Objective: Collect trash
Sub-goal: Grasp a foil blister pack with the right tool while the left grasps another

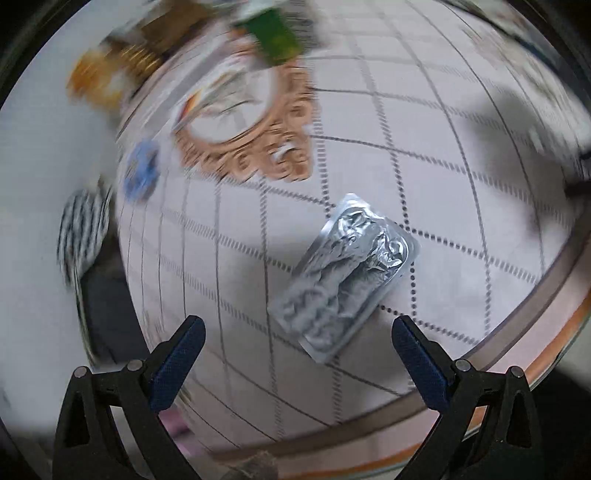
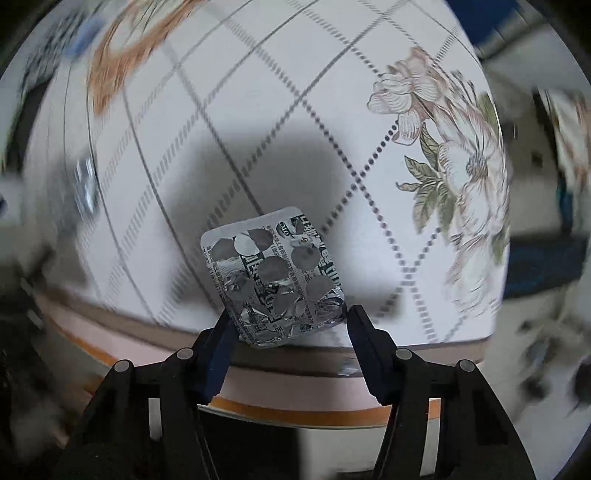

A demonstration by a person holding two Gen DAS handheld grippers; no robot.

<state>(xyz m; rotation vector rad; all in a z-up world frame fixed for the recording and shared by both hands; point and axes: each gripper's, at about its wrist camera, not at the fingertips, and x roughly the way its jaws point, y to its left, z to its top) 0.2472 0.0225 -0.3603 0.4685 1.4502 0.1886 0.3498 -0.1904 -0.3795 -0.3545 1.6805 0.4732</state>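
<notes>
A crumpled silver blister pack [image 1: 341, 277] lies flat on the white checked tablecloth [image 1: 424, 166], just ahead of my left gripper [image 1: 297, 332], which is open and empty, hovering above it. My right gripper [image 2: 288, 317] is shut on a second, used silver blister pack [image 2: 273, 277] with printed foil and punched-out pockets, held upright above the table's near edge.
A beige ornate ring-shaped mat [image 1: 255, 129] lies further back, with a green packet [image 1: 277, 33], a gold and orange item [image 1: 107, 77] and a small blue object [image 1: 140, 170] near it, all blurred. The cloth has a flower print [image 2: 454, 147]. The table's rim [image 1: 535, 332] curves close by.
</notes>
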